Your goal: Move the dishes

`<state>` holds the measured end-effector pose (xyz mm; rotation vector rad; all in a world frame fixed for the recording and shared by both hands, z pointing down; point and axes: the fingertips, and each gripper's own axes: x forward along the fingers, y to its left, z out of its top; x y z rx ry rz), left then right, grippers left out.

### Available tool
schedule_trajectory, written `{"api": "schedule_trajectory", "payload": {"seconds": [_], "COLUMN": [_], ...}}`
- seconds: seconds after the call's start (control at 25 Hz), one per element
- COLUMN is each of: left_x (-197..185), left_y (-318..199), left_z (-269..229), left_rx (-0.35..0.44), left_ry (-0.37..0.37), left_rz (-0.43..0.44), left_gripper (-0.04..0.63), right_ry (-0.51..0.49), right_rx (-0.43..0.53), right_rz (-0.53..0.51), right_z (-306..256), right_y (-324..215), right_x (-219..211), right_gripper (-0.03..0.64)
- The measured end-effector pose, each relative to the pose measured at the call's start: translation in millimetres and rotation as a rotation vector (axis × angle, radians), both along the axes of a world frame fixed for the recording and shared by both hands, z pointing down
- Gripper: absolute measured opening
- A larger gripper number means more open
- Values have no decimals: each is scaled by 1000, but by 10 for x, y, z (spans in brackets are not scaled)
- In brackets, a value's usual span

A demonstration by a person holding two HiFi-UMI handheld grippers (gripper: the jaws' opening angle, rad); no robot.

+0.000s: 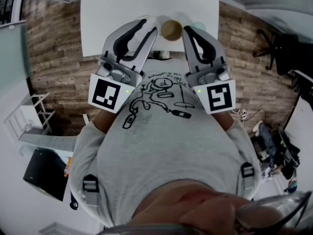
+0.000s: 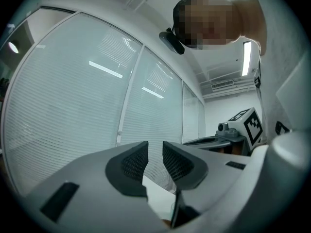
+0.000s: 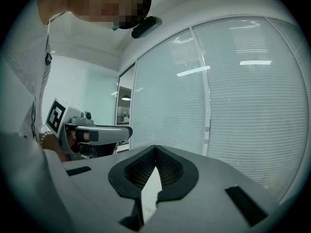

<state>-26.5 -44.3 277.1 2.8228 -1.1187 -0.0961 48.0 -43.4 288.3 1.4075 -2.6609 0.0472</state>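
I am holding the left tongs (image 2: 155, 149) slightly parted and gripping nothing, and the right tongs (image 3: 155, 150) pressed tip to tip, also empty. The small round brown dish (image 1: 171, 30) is sitting on the white worktop (image 1: 112, 18), showing between their tips.

Soft, even indoor light fills the head view. The white worktop (image 1: 102, 18) at the far end is nearly blown out, and shadows are faint. Fisheye bending curves the floor planks (image 1: 54, 77) toward the edges, and the near edge is blurred. Black vignetting rings both gripper views. A ceiling strip light (image 2: 247, 57) glares at the right, and light streaks reflect off the glass wall (image 2: 104, 69). The left gripper (image 2: 155, 160) and right gripper (image 3: 155, 154) look soft so close to the lens.
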Motion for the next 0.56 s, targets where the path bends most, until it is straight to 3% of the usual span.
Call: {"api": "schedule_trajectory", "payload": {"seconds": [0.56], "left_x": [-25], "left_y": [64], "left_z": [-44], "left_rx": [16], "left_ry": [-3], "left_rz": [-1], "left_gripper": [94], "right_ry": [-2], "right_rx": [7], "right_rz": [2], "right_z": [-35], "right_y": [42], "right_x": [-19], "right_gripper": [34]}}
